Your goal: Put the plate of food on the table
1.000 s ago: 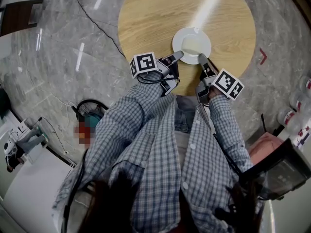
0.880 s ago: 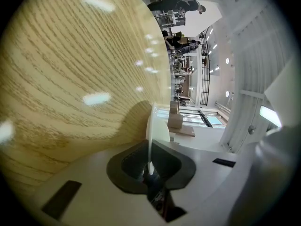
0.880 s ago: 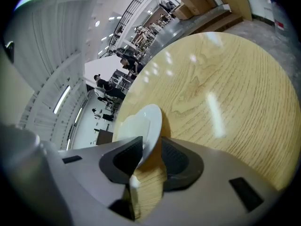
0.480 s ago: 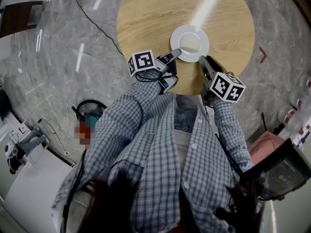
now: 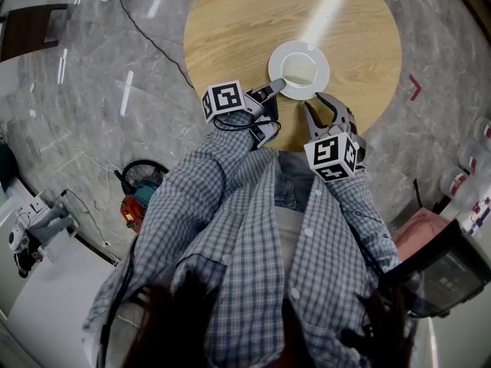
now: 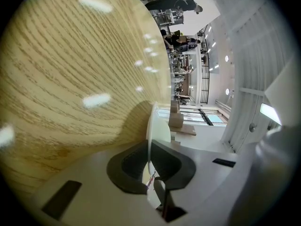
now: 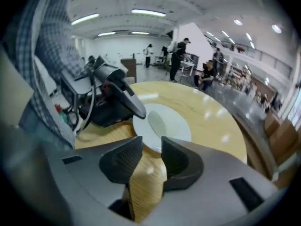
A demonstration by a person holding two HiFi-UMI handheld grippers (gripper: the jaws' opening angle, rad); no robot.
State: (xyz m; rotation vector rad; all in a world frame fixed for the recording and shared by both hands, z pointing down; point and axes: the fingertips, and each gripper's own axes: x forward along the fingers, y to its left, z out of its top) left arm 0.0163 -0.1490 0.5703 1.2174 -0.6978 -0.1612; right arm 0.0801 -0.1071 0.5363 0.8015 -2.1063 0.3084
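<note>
While the plate point(image 5: 317, 55) lies flat on the round wooden table point(image 5: 238, 21), only one tool has hold of it.

- Plate: white, round, upright side up. Table top directly beneath it, wood showing all round it. A pale patch point(image 5: 301, 70) sits in the plate's well; cannot tell what food it is.
- Left gripper point(image 5: 279, 88): at the plate's near-left rim. Jaws pinched together on that rim. In the left gripper view the plate shows edge-on, its thin white lip caught between the two dark pads point(image 6: 165, 166).
- Right gripper point(image 5: 320, 103): just off the plate's near rim, apart from it. Jaws spread, nothing between them; in the right gripper view only bare wood shows through the gap, with the plate's rim just beyond the tips.
- Marker cubes: the left one point(image 5: 224, 100) is off the plate's near-left side, the right one point(image 5: 331, 153) farther back from the plate's near side.
- Person: checked shirt sleeves point(image 5: 230, 175) run back from both tools, away from the plate.
- Floor: grey, glossy stone point(image 5: 92, 106) all round. A dark cable point(image 5: 153, 37) trails over it, well to the plate's left.
</note>
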